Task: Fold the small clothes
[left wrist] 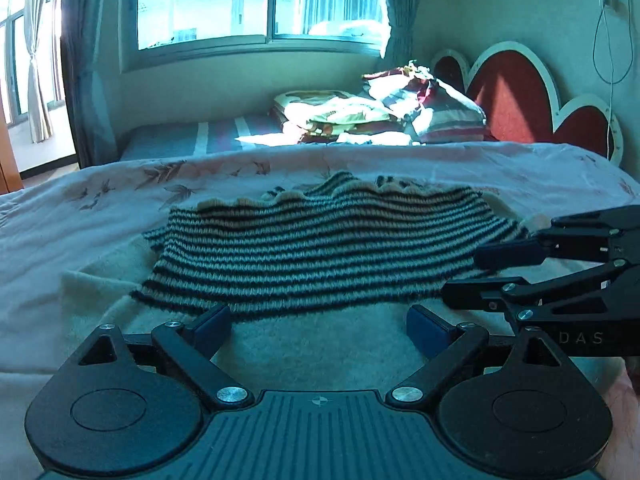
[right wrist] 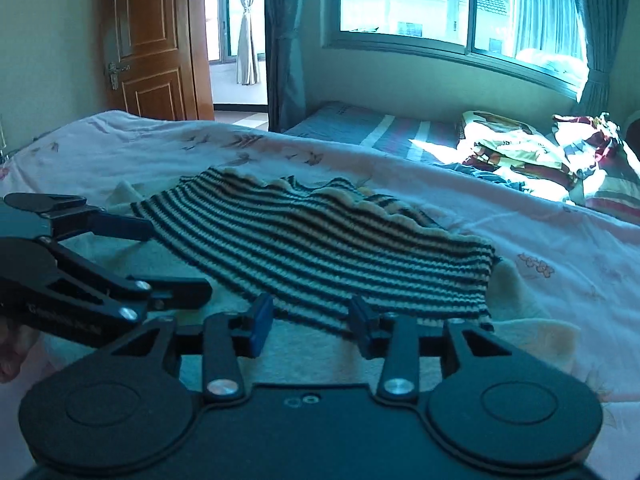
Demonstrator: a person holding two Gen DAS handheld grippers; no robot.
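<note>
A small knitted garment (left wrist: 320, 248) with black and pale stripes lies spread flat on a cream fleece cloth (left wrist: 320, 352) on the bed; it also shows in the right wrist view (right wrist: 320, 248). My left gripper (left wrist: 320, 330) is open, its blue pads just short of the garment's near hem. My right gripper (right wrist: 312, 320) is open at the near hem, its tips at the edge of the knit. Neither holds anything. In the left wrist view the right gripper (left wrist: 464, 276) reaches in from the right; in the right wrist view the left gripper (right wrist: 180, 260) comes in from the left.
The bed has a white floral sheet (left wrist: 120, 200). Folded bedding and pillows (left wrist: 380, 112) lie at the far end by a red headboard (left wrist: 520, 92). A window (left wrist: 260, 0) is behind. A wooden door (right wrist: 152, 40) stands at the left.
</note>
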